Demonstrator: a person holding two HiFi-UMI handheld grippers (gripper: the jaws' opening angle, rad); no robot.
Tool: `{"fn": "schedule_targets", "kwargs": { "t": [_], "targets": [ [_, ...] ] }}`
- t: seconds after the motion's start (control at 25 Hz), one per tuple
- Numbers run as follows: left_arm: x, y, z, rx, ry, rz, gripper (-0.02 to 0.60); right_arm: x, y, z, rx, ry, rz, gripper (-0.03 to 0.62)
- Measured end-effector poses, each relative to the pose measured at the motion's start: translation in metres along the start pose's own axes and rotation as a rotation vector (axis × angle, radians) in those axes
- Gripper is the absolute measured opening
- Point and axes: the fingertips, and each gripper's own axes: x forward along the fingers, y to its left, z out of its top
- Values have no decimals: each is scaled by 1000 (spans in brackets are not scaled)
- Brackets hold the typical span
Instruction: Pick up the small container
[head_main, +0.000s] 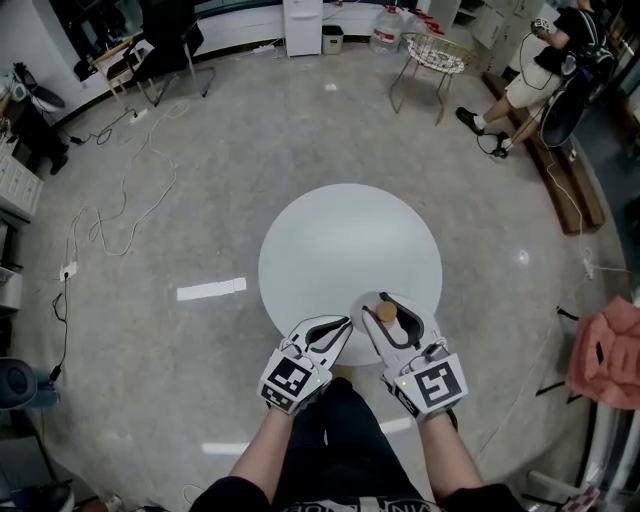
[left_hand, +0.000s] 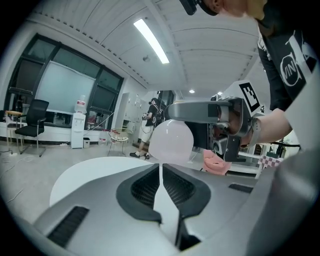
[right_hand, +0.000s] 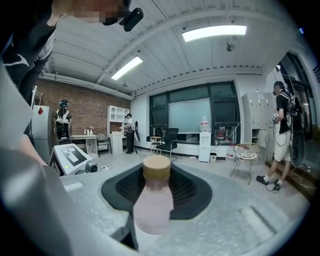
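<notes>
The small container (head_main: 388, 317) is a pale pink bottle with a tan lid. It sits between the jaws of my right gripper (head_main: 392, 318) over the near edge of the round white table (head_main: 340, 240). In the right gripper view the container (right_hand: 153, 200) fills the gap of the right gripper (right_hand: 156, 175), and the pads press its sides. The left gripper view shows its rounded body (left_hand: 171, 141) held clear of the tabletop. My left gripper (head_main: 343, 324) is just left of it, jaws together and empty, seen too in its own view (left_hand: 160, 167).
A wire chair (head_main: 432, 55) and a person (head_main: 545, 60) are at the far right. Cables (head_main: 130, 200) trail over the floor at the left. A pink cloth (head_main: 605, 350) hangs at the right edge. A white tape strip (head_main: 211, 290) lies on the floor left of the table.
</notes>
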Motion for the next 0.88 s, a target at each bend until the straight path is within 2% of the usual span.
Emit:
{"fn": "schedule_targets", "kwargs": {
  "t": [0.88],
  "targets": [
    [-2, -8, 52, 71, -61, -28, 23, -5, 0, 55, -48, -17, 15, 137]
  ]
}}
